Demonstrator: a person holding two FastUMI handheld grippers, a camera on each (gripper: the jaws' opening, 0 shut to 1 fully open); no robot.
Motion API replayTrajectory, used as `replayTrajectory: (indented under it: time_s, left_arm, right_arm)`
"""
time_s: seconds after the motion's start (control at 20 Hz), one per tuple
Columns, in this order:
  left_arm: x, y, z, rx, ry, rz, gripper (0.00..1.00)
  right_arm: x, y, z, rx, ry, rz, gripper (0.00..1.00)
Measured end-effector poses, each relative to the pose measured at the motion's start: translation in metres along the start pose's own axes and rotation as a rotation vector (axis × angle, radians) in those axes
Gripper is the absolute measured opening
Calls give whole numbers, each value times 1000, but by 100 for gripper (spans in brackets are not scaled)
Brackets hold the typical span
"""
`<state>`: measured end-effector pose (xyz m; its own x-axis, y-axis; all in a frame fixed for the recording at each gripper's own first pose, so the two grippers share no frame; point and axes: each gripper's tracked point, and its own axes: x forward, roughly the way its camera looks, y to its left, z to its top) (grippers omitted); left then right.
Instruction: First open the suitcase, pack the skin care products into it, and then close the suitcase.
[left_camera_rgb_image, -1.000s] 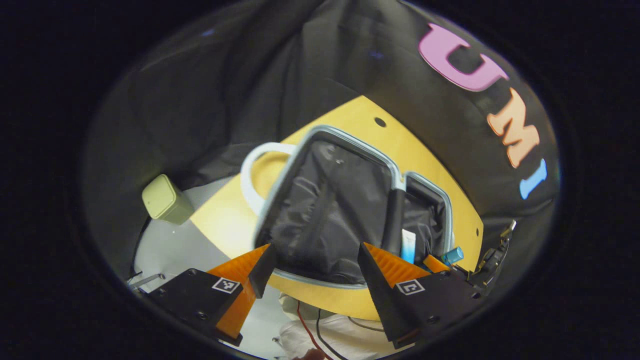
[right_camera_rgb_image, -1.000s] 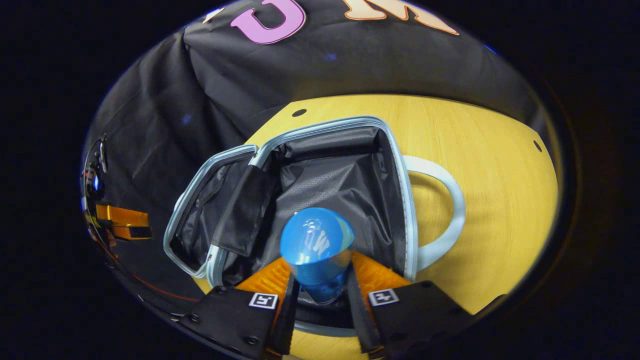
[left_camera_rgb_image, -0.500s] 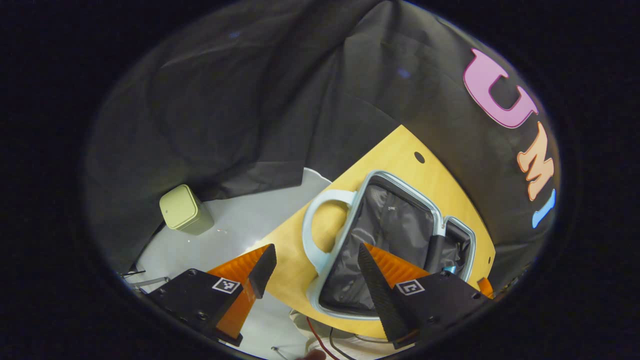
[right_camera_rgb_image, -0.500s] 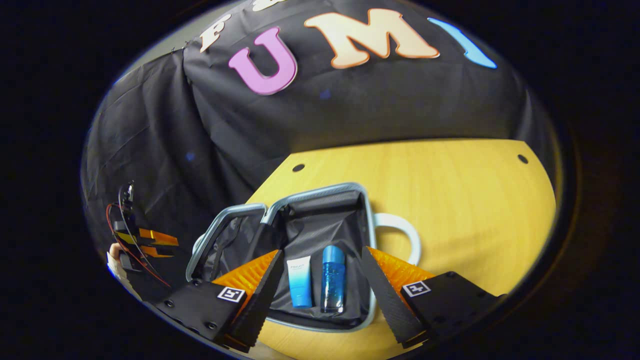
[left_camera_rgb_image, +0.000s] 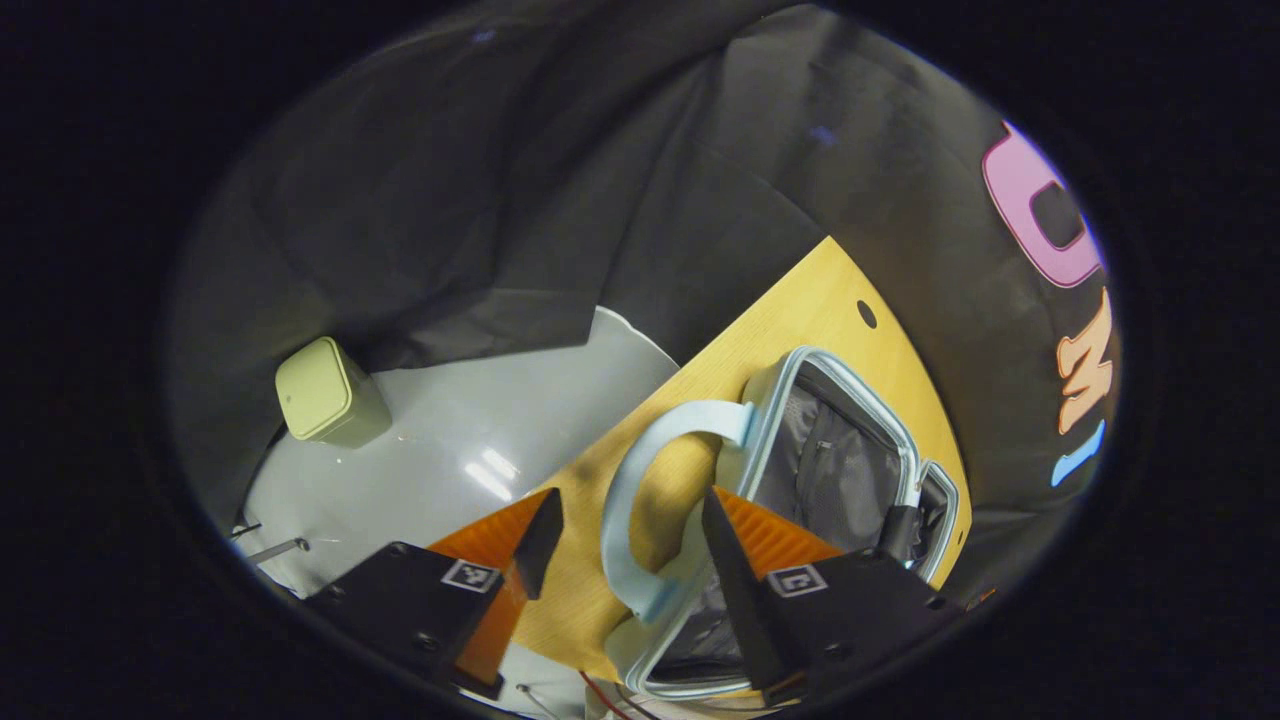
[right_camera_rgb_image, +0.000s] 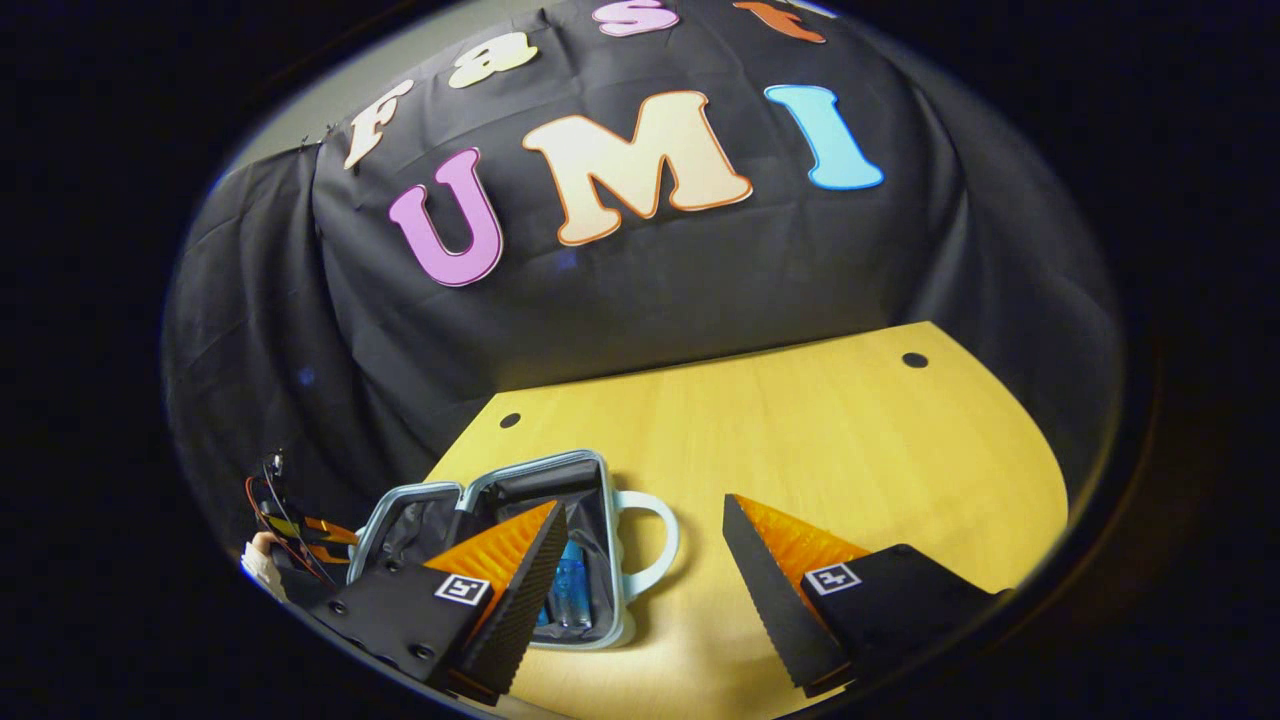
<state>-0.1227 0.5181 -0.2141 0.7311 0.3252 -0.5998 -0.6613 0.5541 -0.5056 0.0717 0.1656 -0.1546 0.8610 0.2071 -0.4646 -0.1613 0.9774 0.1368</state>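
Note:
The small suitcase (right_camera_rgb_image: 540, 461), light blue with black lining, lies open on the wooden table (right_camera_rgb_image: 820, 430). A blue bottle (right_camera_rgb_image: 572, 590) lies inside it, partly hidden behind one finger of my right gripper. My right gripper (right_camera_rgb_image: 642, 505) hangs open above the table, pulled back from the case, with nothing between its fingers. In the left gripper view the suitcase (left_camera_rgb_image: 822, 450) is at lower right and its curved handle (left_camera_rgb_image: 640, 470) sits in line between the spread fingers of my left gripper (left_camera_rgb_image: 630, 500), which is open. The left gripper (right_camera_rgb_image: 305, 525) also shows far left, beside the lid.
A pale green bin (left_camera_rgb_image: 325, 392) stands on the grey floor (left_camera_rgb_image: 470, 440) left of the table. The table's edge runs diagonally through the left gripper view. A hand (right_camera_rgb_image: 262, 552) with cables holds the far gripper. Bare tabletop stretches to the right of the case.
My right gripper opened and let go of the blue bottle, which now lies in the suitcase, then drew back and up. My left gripper swung away toward the handle side.

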Motion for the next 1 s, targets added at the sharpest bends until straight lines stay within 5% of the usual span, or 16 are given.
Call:
replayTrajectory:
  time_s: [0.1,0.3,0.35,0.75,1.0]
  left_arm:
    - [7,5,1,-15,19,8,45]
    - [9,8,-1,-27,43,4,9]
    - [9,7,-2,-26,45,-3,14]
    - [-15,-13,-1,49,22,-12,3]
    - [-73,-55,15,108,-42,-50,2]
  right_arm:
    - [-11,-12,3,-32,-12,-35,98]
    - [-27,-30,14,-18,-43,-81,98]
    - [-30,-33,15,-12,-48,-86,98]
    - [-40,-50,17,-17,-58,-94,98]
    - [-49,-67,18,-12,-69,-89,98]
